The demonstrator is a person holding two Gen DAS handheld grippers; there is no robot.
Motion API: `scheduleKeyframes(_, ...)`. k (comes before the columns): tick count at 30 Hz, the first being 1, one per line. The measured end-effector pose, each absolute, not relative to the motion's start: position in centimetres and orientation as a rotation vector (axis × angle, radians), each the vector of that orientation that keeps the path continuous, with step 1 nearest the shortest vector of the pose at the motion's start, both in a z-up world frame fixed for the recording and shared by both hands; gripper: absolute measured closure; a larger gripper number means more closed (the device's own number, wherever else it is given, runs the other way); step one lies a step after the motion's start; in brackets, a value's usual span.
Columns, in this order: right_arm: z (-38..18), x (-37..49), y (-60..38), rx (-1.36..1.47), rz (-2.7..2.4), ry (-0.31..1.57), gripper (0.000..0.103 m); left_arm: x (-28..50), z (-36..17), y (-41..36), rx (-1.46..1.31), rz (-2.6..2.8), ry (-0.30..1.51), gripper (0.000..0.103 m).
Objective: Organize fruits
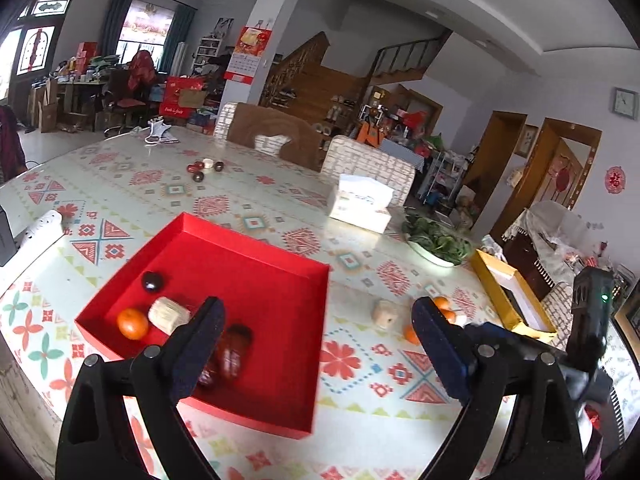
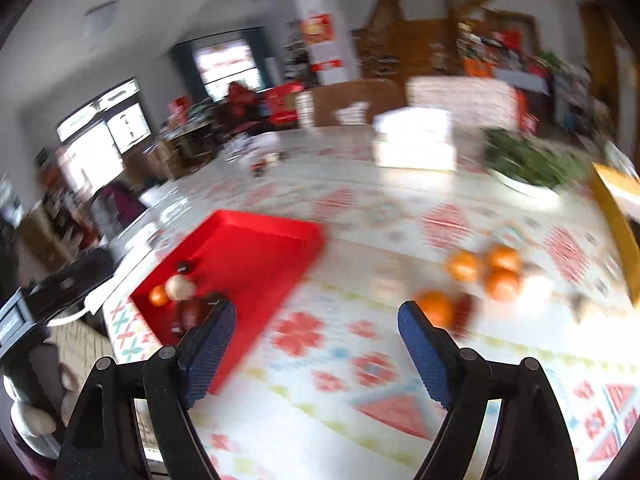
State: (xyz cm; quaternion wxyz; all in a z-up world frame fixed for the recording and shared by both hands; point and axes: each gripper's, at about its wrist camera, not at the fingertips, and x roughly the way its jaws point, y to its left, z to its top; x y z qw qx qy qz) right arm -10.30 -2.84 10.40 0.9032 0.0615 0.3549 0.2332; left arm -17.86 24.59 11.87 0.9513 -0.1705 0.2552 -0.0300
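Note:
A red tray (image 1: 248,264) lies on the patterned table. In it are a dark round fruit (image 1: 152,281), an orange (image 1: 132,323), a pale wrapped piece (image 1: 168,314) and blurred red-brown fruit (image 1: 234,350) by the left finger. My left gripper (image 1: 319,306) hovers open and empty over the tray's right edge. A pale block (image 1: 385,314) and oranges (image 1: 444,308) sit on the table to the right. The right wrist view is blurred. There, my right gripper (image 2: 316,312) is open and empty above the cloth, between the tray (image 2: 256,248) and several oranges (image 2: 502,284).
A tissue box (image 1: 360,202), a plate of greens (image 1: 438,242) and a yellow box (image 1: 508,292) stand along the table's right side. A few small dark fruits (image 1: 204,168) lie farther back. A white power strip (image 1: 36,236) lies at the left edge, with chairs behind the table.

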Motion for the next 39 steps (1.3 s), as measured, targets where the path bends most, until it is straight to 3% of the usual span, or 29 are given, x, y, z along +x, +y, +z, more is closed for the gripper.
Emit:
scheduleKeyframes(5, 10.0, -9.0, -12.4, 0.261, 0.314, 0.75, 0.016, -17.1, 10.9, 22.8, -0.349, -0.09, 0.557, 0.009)
scheduleKeyframes(9, 8.8, -7.5, -16.2, 0.318, 0.259, 0.791, 0.03, -15.7, 9.7, 20.9, -0.337, -0.126, 0.618, 0.009)
scheduleKeyframes(12, 7.7, -6.7, -16.0, 0.326, 0.285, 0.826, 0.038, -14.9, 8.9, 19.9, -0.318, -0.138, 0.643, 0.009)
scheduleKeyframes(20, 4.1, -3.1, -9.2, 0.246, 0.39, 0.925, 0.041, -13.5, 7.4, 19.9, -0.331, -0.132, 0.69, 0.009)
scheduleKeyframes(28, 3.5, -1.9, -6.3, 0.144, 0.411, 0.931, 0.06, -11.9, 6.6, 18.9, -0.307, -0.164, 0.714, 0.009)
scheduleKeyframes(39, 3.1, -1.7, -5.8, 0.157, 0.577, 0.979, 0.063, -10.4, 5.9, 16.8, -0.284, -0.21, 0.753, 0.009)
